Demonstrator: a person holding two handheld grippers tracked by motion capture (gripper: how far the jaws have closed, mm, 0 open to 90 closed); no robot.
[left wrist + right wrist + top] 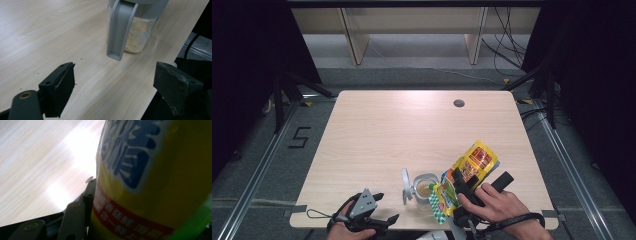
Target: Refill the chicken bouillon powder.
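On the left, near the front edge of the pale wooden desk [377, 130], the left gripper [379, 220] sits in the person's left hand [343, 231] with its jaws spread apart and nothing between them; the left gripper view shows both black jaws clear of the desk surface, aimed at the container. Just right of it stands the clear plastic container with a grey flip lid [424, 187], upright on the desk, lid swung open to its left side, pale crumbly powder inside. In the left gripper view its grey lid flap [121, 27] hangs down over the front wall. Further right, the right gripper [462, 187], held by the right hand [497, 202], is clamped on a yellow printed plastic pouch [474, 162], tilted with its green-checked end [438, 202] down at the container's right rim. The right gripper view shows the pouch's yellow face close against the jaw.
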